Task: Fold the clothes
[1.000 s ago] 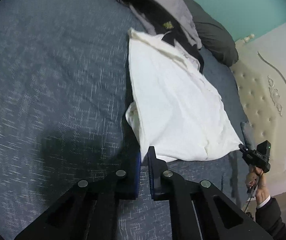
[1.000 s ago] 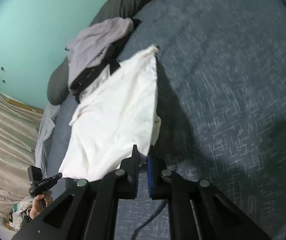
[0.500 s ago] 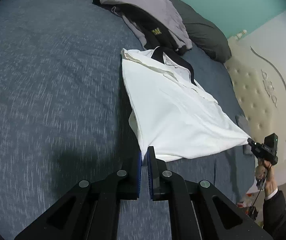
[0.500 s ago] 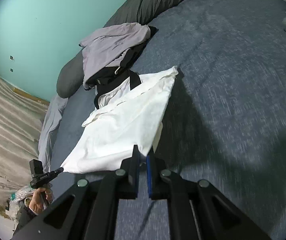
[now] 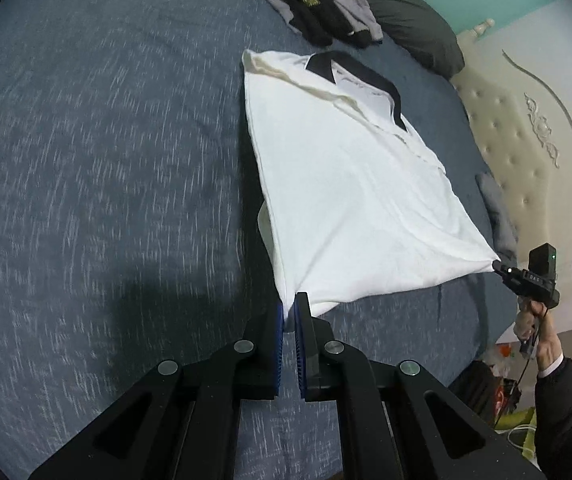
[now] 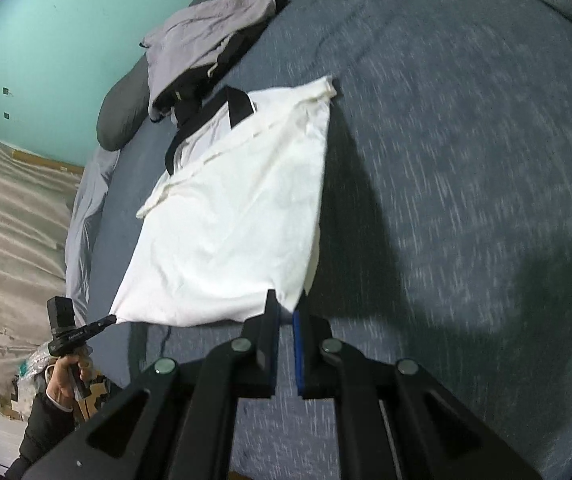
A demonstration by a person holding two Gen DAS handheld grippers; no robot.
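Over blue bed (image 5: 106, 160), white shirt (image 5: 346, 200) hung stretched; left tool (image 5: 289, 312) and right tool (image 6: 284, 312) each pinched one hem corner. Fabric seemed light, soft, limp; corners probably best hold.

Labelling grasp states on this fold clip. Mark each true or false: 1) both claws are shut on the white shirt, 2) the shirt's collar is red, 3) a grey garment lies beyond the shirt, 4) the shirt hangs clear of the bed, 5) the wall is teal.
1) True: left claw and right claw each pinch a corner of the white shirt.
2) False: the collar is black.
3) True: the grey garment lies past the collar.
4) False: its far end rests on the bed.
5) True: the wall is teal.
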